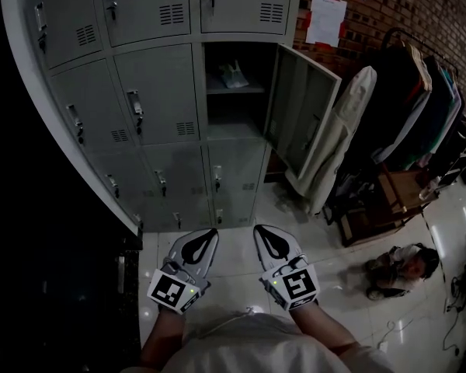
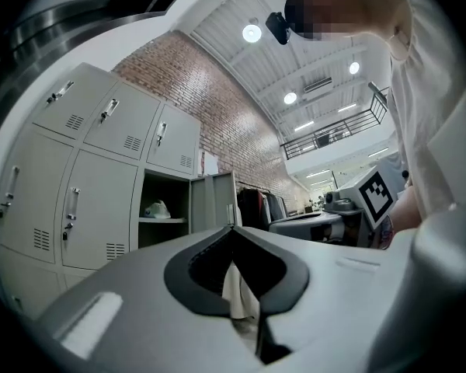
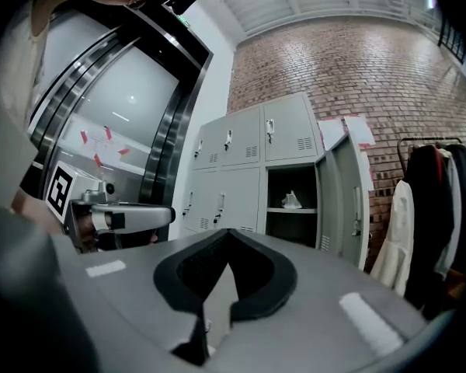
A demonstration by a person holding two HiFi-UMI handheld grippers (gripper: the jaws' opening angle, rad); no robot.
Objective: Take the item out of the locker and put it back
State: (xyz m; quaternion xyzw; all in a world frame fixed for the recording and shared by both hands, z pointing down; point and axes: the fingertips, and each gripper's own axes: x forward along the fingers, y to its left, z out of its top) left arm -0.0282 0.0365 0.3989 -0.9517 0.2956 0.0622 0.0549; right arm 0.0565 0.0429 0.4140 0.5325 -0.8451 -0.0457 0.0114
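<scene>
Both grippers sit low at 6 o'clock in the head view, side by side and level, over the glossy floor (image 1: pixel 237 208). Left gripper (image 1: pixel 212 232) and right gripper (image 1: pixel 257 228) both point at 12 o'clock toward the locker bank (image 1: pixel 151 92), tips angled slightly toward each other. Bare forearms (image 1: pixel 332 334) come in from the bottom edge, with the marker cubes (image 1: pixel 172 290) facing up. Left gripper view: jaws closed, tips meeting (image 2: pixel 233 228), nothing between them. Right gripper view: same, jaws closed tip to tip (image 3: pixel 228 231), empty. The item (image 1: pixel 233 76), white and crumpled, exact kind unreadable, lies on the shelf (image 1: pixel 234 90) in the upper part of the one open locker, at 12 o'clock from both jaws and well apart from them. In the left gripper view it is at 10 o'clock of the tips (image 2: pixel 157 209); in the right gripper view at 1 o'clock (image 3: pixel 292 200). The locker door (image 1: pixel 303 111) is swung out toward 2 o'clock. A white garment (image 1: pixel 338 134) hangs just beside the door, with a rack of dark clothes (image 1: pixel 419 107) at 3 o'clock.
</scene>
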